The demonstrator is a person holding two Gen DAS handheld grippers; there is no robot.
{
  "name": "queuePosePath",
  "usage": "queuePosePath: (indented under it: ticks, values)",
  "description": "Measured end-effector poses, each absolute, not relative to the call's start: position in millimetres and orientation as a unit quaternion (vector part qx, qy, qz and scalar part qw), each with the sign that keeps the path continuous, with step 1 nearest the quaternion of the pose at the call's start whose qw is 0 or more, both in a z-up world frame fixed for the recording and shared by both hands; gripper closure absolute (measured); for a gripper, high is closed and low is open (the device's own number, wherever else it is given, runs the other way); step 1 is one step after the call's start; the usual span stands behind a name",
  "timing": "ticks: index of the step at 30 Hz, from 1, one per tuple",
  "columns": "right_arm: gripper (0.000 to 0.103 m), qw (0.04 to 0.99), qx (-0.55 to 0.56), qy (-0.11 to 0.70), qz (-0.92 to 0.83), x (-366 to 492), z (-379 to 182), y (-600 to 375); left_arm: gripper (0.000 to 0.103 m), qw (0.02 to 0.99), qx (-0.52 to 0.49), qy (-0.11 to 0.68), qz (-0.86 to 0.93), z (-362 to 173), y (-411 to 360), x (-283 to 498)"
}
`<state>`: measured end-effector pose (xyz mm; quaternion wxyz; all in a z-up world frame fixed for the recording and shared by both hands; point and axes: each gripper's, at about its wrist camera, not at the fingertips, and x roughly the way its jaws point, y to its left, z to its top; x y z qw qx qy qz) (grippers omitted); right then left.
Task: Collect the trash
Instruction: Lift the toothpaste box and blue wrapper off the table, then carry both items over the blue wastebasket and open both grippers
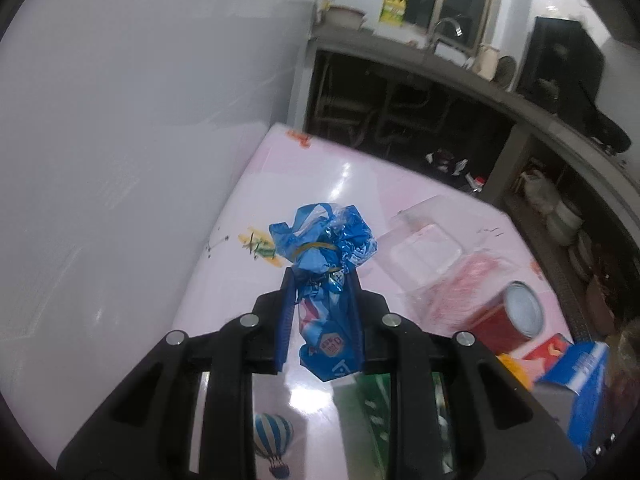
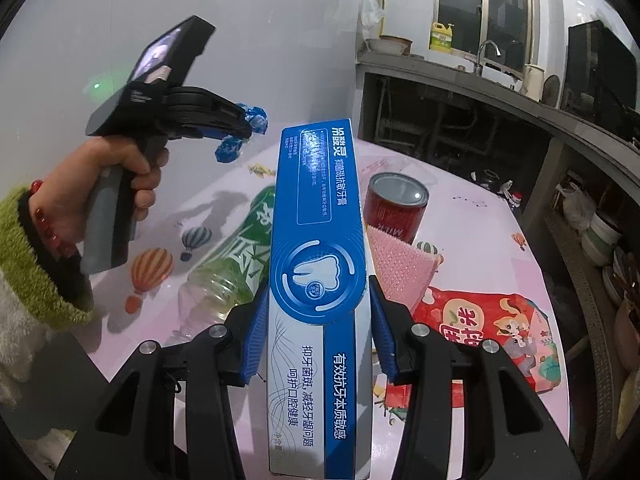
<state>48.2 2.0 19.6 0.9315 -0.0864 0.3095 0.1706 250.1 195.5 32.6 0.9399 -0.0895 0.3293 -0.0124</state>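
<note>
The left tongs [image 1: 320, 280] are clenched on a crumpled blue plastic wrapper [image 1: 326, 240] above the pink bench [image 1: 340, 176]. The right tongs [image 2: 318, 300] grip a long blue-and-white toothpaste box [image 2: 318, 248]. Mid-bench, an upright red tin can [image 2: 396, 206] looks empty; the clear green-labelled bottle [image 2: 236, 256] lies flat.

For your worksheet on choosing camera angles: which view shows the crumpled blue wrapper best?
The left wrist view: the crumpled blue wrapper fills its centre, pinched in the left gripper, its rubber band and print visible. The right wrist view shows only small blue bits poking out of that gripper, seen from the side.
</note>
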Motion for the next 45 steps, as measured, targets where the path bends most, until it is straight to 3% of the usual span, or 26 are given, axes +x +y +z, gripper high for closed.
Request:
queuePosePath:
  ticks: [11,24,35,45]
  values:
    - [0.058,0.945,-0.042,0.279,0.168,27,49,-29,0.080,0.956,-0.058,0.274,-0.085,88,151,181]
    - [0.058,0.964,0.056,0.242,0.099,-8,73,-117,0.081,0.945,0.011,0.252,-0.208,119,29,144]
    - [0.058,0.961,0.145,0.236,-0.021,-46,58,-236,0.080,0.895,0.066,0.287,-0.334,105,-118,139]
    - [0.058,0.929,0.245,0.253,-0.118,-75,9,-341,0.080,0.818,0.124,0.373,-0.421,47,-255,151]
